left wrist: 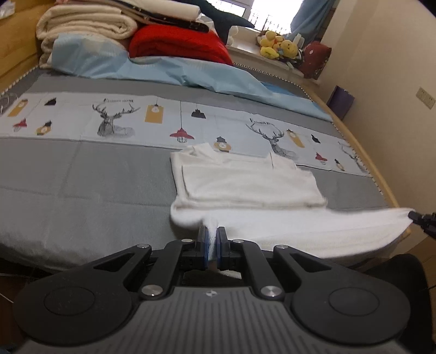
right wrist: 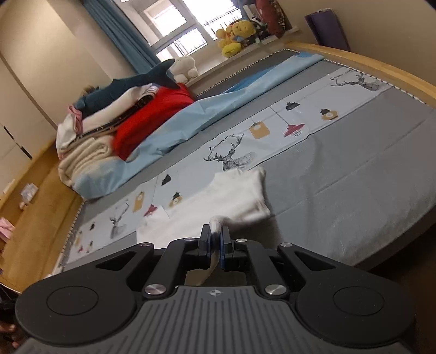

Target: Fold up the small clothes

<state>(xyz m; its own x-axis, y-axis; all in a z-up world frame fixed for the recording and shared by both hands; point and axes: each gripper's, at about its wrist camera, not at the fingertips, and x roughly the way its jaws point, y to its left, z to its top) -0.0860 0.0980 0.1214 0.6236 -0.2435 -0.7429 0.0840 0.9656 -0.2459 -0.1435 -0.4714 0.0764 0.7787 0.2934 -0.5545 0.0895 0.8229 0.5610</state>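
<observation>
The left tongs (left wrist: 213,237) are almost fully closed, and they pinch a bit of a white shirt (left wrist: 245,185) between their two blue pads. The right tongs (right wrist: 216,235) are almost fully closed too, and a small bunch of the same white shirt (right wrist: 231,196) sticks up between their tips. In the left view the right tongs (left wrist: 419,217) show as a black tip at the far right side, at the other end of the shirt's near edge. That near edge is lifted off the bed and runs in a blurry white band from one pair of tongs to the other. The rest of the shirt lies flat on the bed (left wrist: 81,177), partly folded, with its top part reaching onto a pale strip with pictures of deer and lamps (left wrist: 114,119). The bed cover is gray. Farther back on the bed lies a light blue sheet (left wrist: 190,73). Behind it is a red blanket (left wrist: 177,40) and a pile of cream blankets (left wrist: 87,24), with a toy shark (right wrist: 136,81) on top. Yellow soft toys (left wrist: 278,45) sit on the window ledge.
</observation>
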